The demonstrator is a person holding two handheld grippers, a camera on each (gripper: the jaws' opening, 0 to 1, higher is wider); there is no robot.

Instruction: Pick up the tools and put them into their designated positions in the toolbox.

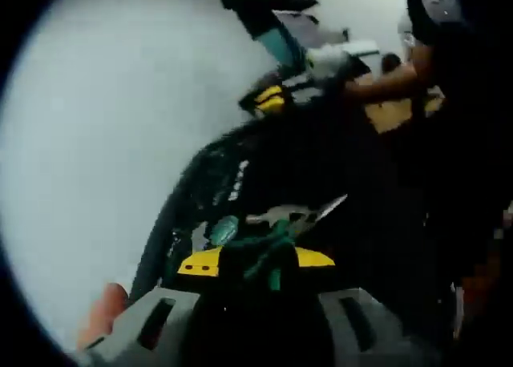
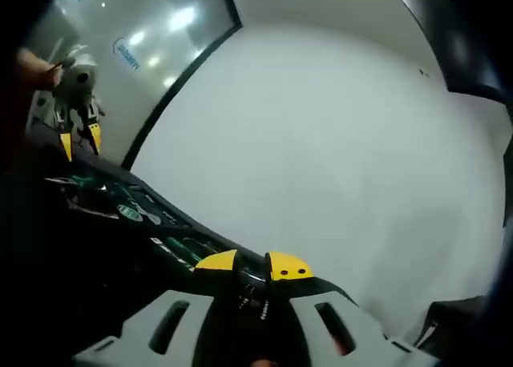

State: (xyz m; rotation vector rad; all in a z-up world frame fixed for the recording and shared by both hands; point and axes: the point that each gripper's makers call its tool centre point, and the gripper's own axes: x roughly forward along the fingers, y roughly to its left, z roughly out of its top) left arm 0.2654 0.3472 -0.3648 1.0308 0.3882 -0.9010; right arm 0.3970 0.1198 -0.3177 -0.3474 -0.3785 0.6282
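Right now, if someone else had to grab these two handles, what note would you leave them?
Left gripper: jaws apart around a green-handled tool; too blurred to tell whether it is gripped.
Right gripper: jaws together, nothing seen in them, at the edge of the toolbox.
Done: several green tools already lie in the toolbox.
Left: seat the green-handled tool in its slot, then check for any others.

Both tongs share one build — the left tongs (image 1: 255,264) and the right tongs (image 2: 253,266) each have grey moulded jaw arms with dark oblong slots and bright yellow tips, the right pair's tips marked with small dark dots — around a black centre.
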